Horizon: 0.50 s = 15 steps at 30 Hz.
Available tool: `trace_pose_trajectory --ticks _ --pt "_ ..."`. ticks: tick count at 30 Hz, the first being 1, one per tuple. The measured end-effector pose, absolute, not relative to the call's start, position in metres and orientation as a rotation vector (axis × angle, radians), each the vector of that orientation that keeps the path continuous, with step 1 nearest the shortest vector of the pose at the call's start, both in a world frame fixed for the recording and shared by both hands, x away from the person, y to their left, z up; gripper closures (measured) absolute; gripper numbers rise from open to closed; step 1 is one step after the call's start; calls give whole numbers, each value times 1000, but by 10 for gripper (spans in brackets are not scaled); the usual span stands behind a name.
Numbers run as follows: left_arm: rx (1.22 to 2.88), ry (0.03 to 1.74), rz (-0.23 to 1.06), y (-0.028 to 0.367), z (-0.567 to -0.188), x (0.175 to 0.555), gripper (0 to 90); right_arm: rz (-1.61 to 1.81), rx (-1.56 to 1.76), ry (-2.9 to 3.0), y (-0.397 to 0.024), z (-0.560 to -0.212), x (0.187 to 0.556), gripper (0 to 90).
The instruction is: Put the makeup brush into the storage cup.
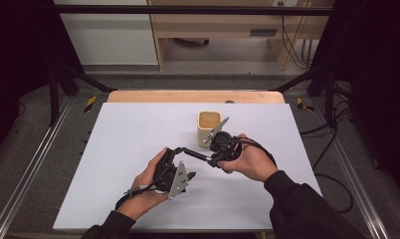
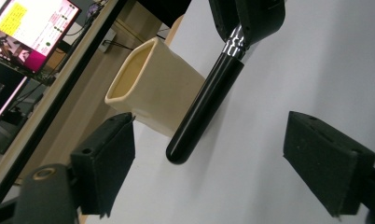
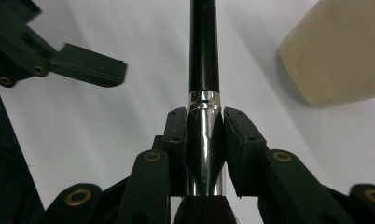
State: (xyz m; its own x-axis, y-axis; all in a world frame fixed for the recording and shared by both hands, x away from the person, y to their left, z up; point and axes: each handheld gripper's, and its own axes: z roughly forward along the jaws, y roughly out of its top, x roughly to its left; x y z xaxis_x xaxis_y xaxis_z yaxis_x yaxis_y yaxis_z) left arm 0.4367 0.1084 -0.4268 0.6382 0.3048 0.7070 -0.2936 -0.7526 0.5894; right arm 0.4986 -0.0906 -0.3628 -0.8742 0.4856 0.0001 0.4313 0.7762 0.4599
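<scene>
A brush with a black handle (image 1: 195, 155) and a silver ferrule (image 3: 204, 154) is held above the white board. My right gripper (image 3: 204, 140) is shut on the ferrule, its pads pressing both sides, and the dark bristles show at the bottom edge. The handle (image 2: 204, 105) points toward my left gripper (image 2: 218, 158), which is open. The handle's rounded end lies between its pads (image 2: 113, 158) without touching them. In the high view the left gripper (image 1: 175, 153) faces the right gripper (image 1: 215, 158) near the table's middle. A cream square cup (image 1: 209, 124) stands upright just behind them.
The white board (image 1: 128, 149) covers a wooden table with wide bare areas left and front. Black frame bars and cables run along both sides. In the left gripper view a lit monitor (image 2: 31, 28) shows beyond the table's edge.
</scene>
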Motion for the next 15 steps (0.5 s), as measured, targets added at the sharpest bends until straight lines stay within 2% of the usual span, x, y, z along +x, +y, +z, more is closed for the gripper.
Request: trace_pose_trajectory --ticks 15 --pt "2157 -61 1142 91 -434 439 361 692 703 2872 -85 -356 498 713"
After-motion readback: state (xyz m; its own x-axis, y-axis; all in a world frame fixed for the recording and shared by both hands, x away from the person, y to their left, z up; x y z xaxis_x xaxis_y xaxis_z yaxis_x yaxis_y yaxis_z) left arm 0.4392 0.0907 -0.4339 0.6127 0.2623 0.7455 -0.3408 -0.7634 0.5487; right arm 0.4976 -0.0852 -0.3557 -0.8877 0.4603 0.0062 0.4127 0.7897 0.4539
